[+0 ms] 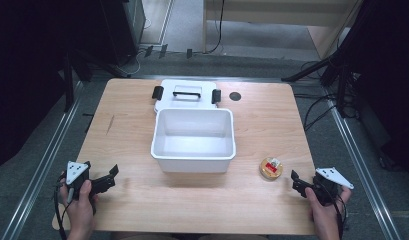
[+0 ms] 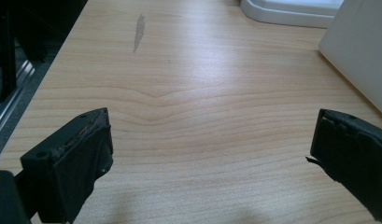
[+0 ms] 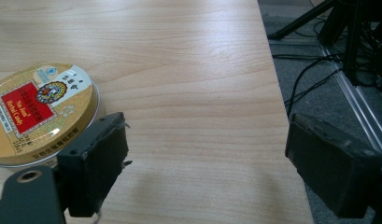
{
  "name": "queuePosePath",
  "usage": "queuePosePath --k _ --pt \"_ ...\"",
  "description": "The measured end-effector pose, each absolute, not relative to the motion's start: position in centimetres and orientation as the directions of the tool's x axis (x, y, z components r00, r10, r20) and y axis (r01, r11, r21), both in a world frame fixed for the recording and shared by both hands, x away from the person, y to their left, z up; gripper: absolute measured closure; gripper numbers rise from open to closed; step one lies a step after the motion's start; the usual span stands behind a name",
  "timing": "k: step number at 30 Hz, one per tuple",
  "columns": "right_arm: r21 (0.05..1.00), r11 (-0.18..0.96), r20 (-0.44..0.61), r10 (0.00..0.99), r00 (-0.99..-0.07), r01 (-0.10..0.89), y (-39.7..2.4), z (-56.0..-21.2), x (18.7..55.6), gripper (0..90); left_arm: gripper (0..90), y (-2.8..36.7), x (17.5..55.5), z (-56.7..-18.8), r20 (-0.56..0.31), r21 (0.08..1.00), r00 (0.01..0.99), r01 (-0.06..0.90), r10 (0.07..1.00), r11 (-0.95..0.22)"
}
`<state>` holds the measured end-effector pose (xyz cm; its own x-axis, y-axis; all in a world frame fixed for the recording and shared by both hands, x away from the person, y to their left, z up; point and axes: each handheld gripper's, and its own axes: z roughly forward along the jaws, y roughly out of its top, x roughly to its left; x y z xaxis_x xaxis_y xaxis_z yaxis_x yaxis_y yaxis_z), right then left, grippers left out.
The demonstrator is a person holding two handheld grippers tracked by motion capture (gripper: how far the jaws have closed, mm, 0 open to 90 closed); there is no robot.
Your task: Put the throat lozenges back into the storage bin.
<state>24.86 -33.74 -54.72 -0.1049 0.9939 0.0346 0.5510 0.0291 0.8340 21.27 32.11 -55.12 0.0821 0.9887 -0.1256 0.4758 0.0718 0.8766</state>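
Observation:
An open white plastic box stands in the middle of the wooden table, and its wall shows at the right of the left gripper view. Its lid, with a black handle and two black latches, lies flat just behind it. A round gold tin with a red label lies right of the box. My left gripper rests open near the front left corner, nothing between its jaws. My right gripper is open near the front right, and the tin sits just beyond its left jaw.
A small black round spot marks the table right of the lid. The table's right edge runs between my right gripper's jaws, with floor, cables and stand legs beyond it. A grey streak marks the wood at the left.

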Motion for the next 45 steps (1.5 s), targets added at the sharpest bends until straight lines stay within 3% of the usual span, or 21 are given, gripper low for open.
queuePosePath --k 24,35,45 --pt "0.828 0.036 0.038 0.992 -0.121 0.559 -34.1 -54.0 24.5 13.4 0.0 32.2 21.3 -55.1 -0.137 0.875 0.079 0.478 0.987 0.083" --pt "0.851 0.039 0.041 0.989 -0.140 0.524 -33.6 -50.9 24.0 13.3 0.0 32.2 21.3 -55.1 -0.130 0.874 0.053 0.478 0.990 0.089" --pt "0.818 0.140 -0.012 0.974 -0.226 0.558 -32.1 -48.4 24.4 13.5 0.0 32.0 21.3 -55.1 -0.119 0.874 0.046 0.480 0.992 0.083"
